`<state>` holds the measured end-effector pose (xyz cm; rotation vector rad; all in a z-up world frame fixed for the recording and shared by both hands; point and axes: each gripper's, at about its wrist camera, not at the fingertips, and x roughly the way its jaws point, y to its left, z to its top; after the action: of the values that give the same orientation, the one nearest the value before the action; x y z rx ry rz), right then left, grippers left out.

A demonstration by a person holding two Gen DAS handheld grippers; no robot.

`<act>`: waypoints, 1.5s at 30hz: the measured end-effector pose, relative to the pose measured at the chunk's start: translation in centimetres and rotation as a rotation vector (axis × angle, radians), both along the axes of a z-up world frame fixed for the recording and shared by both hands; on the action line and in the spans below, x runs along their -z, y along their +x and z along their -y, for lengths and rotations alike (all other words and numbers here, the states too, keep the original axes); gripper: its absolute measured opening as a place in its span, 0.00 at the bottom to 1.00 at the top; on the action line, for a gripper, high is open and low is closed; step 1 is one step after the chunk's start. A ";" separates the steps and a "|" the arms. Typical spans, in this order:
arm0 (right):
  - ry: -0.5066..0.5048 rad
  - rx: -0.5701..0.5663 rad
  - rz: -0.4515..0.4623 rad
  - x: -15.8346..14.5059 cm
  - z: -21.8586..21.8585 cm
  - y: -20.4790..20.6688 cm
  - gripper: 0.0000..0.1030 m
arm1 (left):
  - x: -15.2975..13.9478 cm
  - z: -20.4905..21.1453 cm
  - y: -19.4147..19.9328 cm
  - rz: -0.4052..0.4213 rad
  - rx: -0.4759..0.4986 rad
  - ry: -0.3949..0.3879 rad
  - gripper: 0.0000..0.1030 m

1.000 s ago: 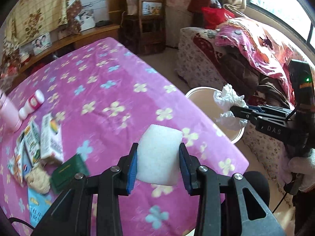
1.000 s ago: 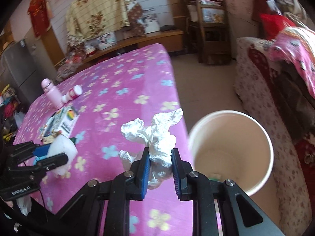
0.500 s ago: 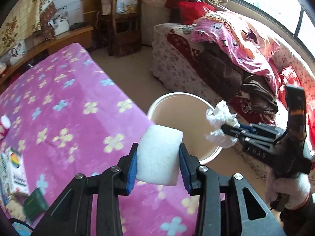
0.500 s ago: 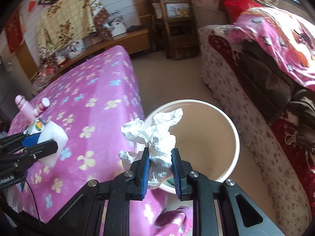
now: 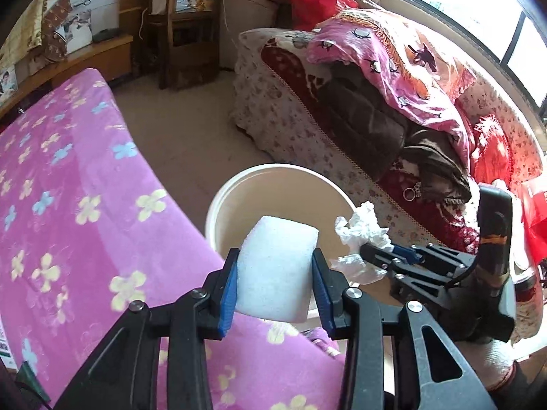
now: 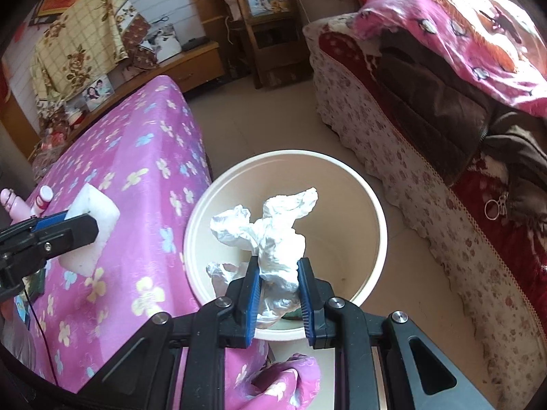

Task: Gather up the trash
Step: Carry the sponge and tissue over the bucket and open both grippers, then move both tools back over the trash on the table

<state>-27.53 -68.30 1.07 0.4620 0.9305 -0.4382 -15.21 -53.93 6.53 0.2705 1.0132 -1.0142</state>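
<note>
My left gripper (image 5: 275,268) is shut on a white foam block (image 5: 278,259), which hangs above the table's edge at the near rim of a cream bin (image 5: 239,184). My right gripper (image 6: 277,273) is shut on a crumpled white tissue (image 6: 270,229), directly over the mouth of the bin (image 6: 379,225). In the left wrist view the right gripper (image 5: 372,253) and its tissue (image 5: 362,232) sit at the bin's right side. In the right wrist view the left gripper (image 6: 78,225) and the foam block (image 6: 92,212) are at the left, over the table.
The bin stands on the tiled floor between a table with a pink flowered cloth (image 5: 68,205) and a sofa piled with blankets (image 5: 393,85). A wooden chair (image 5: 188,34) stands further back. Two pink bottles (image 6: 20,205) are on the table's left.
Both grippers have swung off the table toward the bin. The tissue now hangs over the bin's mouth and the foam block has reached its rim. Both grips are unchanged.
</note>
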 end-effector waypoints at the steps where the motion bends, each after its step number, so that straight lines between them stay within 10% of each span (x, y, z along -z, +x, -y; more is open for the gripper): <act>1: 0.002 0.005 -0.006 0.3 0.2 0.1 0.22 | 0.2 0.3 0.1 -0.008 -0.001 -0.001 0.41; 15: 0.119 0.031 0.007 2.8 2.4 0.5 0.26 | 1.5 0.8 1.8 -0.072 -0.045 -0.035 0.62; 18: 0.134 0.035 0.008 3.1 2.4 0.5 0.37 | 1.4 0.5 2.0 -0.078 -0.057 -0.040 0.63; 20: 0.132 0.042 0.030 2.9 2.4 0.2 0.80 | 1.3 0.3 2.0 -0.073 -0.060 -0.040 0.63; 21: 0.141 0.042 0.044 2.8 2.4 0.1 0.81 | 1.3 0.1 2.1 -0.071 -0.062 -0.039 0.63; 45: -0.030 -0.074 0.070 -4.2 -4.8 0.4 0.81 | -2.4 -9.7 -0.1 0.119 -0.205 0.002 0.63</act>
<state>-27.08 -63.45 5.24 0.4114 0.8694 -0.3662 -15.27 -44.22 8.88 0.2210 0.9144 -0.8015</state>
